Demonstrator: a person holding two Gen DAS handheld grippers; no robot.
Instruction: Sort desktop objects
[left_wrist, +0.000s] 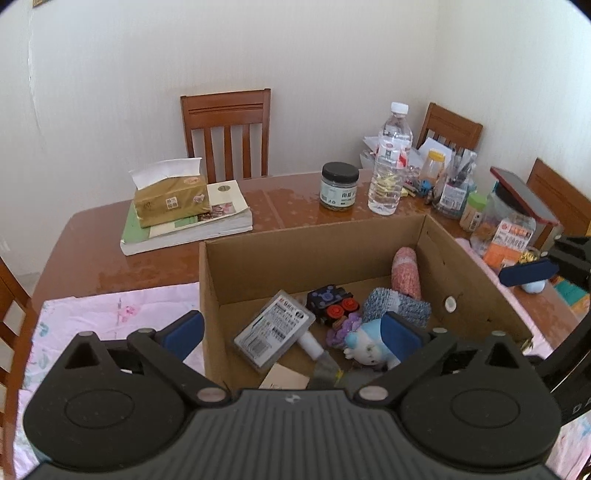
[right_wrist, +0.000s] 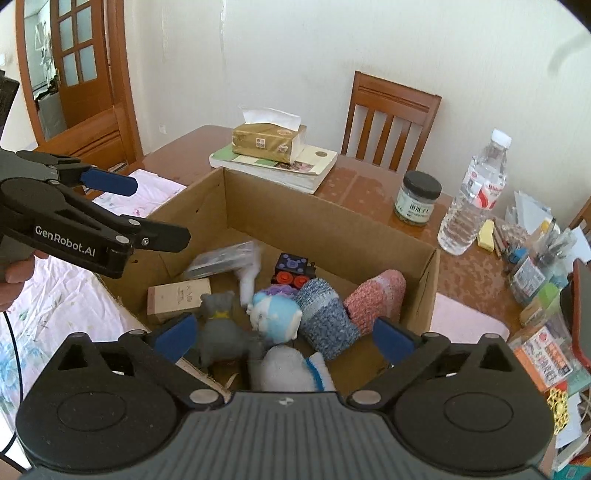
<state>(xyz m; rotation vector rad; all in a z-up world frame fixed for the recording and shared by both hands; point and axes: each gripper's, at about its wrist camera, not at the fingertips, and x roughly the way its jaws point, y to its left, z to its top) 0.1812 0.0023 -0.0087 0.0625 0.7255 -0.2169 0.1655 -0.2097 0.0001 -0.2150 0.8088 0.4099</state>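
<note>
An open cardboard box (left_wrist: 314, 236) (right_wrist: 332, 218) stands on the wooden table. It holds a clear screwdriver-bit case (left_wrist: 275, 328), a toy train (left_wrist: 332, 302) (right_wrist: 293, 271), a blue-white plush (left_wrist: 369, 343) (right_wrist: 275, 314), a grey plush cat (right_wrist: 218, 332), a blue sock roll (right_wrist: 325, 317), a pink sock roll (left_wrist: 406, 273) (right_wrist: 376, 299) and a small tan box (right_wrist: 179, 297). My left gripper (left_wrist: 291, 334) is open and empty over the box's near left corner; it also shows in the right wrist view (right_wrist: 147, 206). My right gripper (right_wrist: 284, 338) is open and empty above the plush toys.
A tissue box (left_wrist: 171, 199) lies on books (left_wrist: 207, 225) behind the box. A dark-lidded jar (left_wrist: 340, 186) and a water bottle (left_wrist: 389, 162) stand at the back. Cluttered jars and packets (left_wrist: 498, 221) fill the right side. A pink cloth (left_wrist: 110, 310) covers the left. Chairs surround the table.
</note>
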